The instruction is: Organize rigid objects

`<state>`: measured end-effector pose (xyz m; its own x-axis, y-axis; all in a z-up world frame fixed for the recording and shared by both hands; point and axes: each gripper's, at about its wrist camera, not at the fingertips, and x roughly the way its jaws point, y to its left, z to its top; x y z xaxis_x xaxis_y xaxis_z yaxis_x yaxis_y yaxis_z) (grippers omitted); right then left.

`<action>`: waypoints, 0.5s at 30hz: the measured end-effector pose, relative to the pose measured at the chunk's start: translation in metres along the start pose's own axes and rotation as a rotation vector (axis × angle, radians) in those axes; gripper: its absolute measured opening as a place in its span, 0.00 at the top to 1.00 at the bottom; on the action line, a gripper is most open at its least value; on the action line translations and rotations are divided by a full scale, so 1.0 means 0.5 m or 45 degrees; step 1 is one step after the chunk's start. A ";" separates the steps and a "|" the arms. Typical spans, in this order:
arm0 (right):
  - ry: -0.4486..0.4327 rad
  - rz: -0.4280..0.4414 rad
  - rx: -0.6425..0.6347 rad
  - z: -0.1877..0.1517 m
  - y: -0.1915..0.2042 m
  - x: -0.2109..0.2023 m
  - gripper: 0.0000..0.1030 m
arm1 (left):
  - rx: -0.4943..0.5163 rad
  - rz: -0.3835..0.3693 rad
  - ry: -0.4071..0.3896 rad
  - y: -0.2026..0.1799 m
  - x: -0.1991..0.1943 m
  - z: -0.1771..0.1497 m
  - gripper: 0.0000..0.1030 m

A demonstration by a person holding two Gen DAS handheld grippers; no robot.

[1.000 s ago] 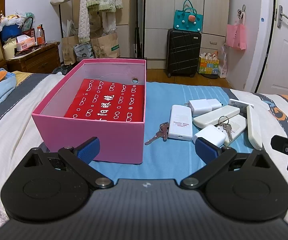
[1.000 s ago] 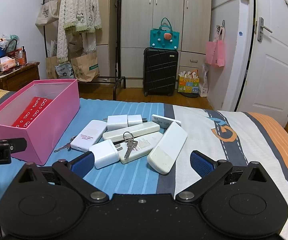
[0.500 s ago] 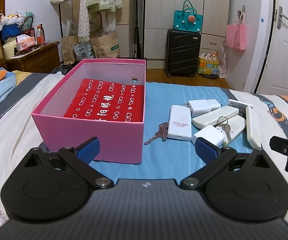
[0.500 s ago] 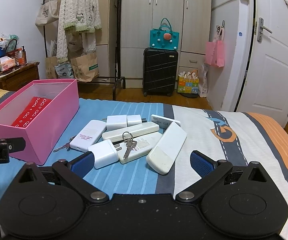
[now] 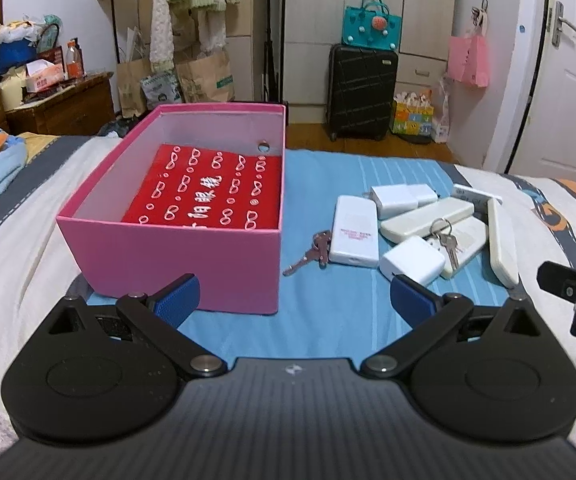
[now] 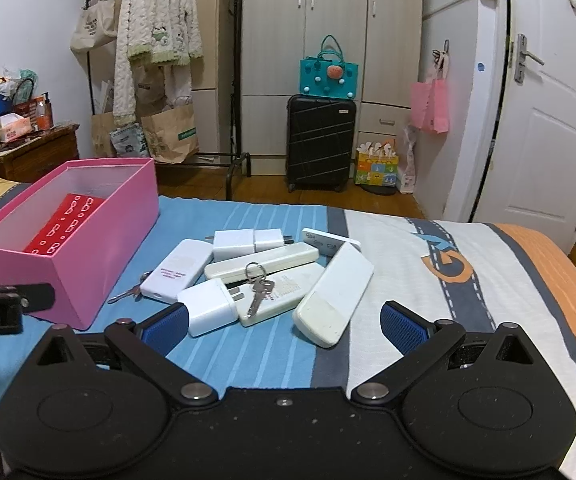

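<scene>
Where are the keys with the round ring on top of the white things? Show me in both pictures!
Left wrist view: the ringed keys lie right of centre, on the white pile, just beyond the right fingertip.
Right wrist view: the ringed keys lie near the middle, on the white pile, ahead of the open gripper.
Shared landmark: the pink box sits left of the pile in both.

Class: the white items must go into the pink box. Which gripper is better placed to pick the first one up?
Right. The right gripper is open and faces the white charger directly; the left gripper faces the pink box.
</scene>
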<state>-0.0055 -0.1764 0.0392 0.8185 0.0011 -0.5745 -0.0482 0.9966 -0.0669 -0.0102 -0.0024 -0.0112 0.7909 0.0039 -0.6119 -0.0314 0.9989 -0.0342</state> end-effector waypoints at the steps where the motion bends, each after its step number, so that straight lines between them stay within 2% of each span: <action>1: -0.001 0.000 -0.002 -0.001 0.001 0.001 0.00 | 0.003 0.001 0.007 -0.001 0.000 0.000 0.00; 9: 0.015 -0.001 0.013 -0.002 -0.002 0.003 0.00 | -0.026 -0.028 0.039 -0.001 -0.005 0.006 0.00; 15: 0.014 0.004 0.010 -0.003 -0.004 0.004 0.00 | 0.001 -0.006 0.041 -0.007 -0.004 0.005 0.00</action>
<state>-0.0047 -0.1784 0.0369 0.8122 0.0033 -0.5834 -0.0463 0.9972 -0.0589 -0.0101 -0.0059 -0.0081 0.7711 -0.0025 -0.6367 -0.0272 0.9990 -0.0368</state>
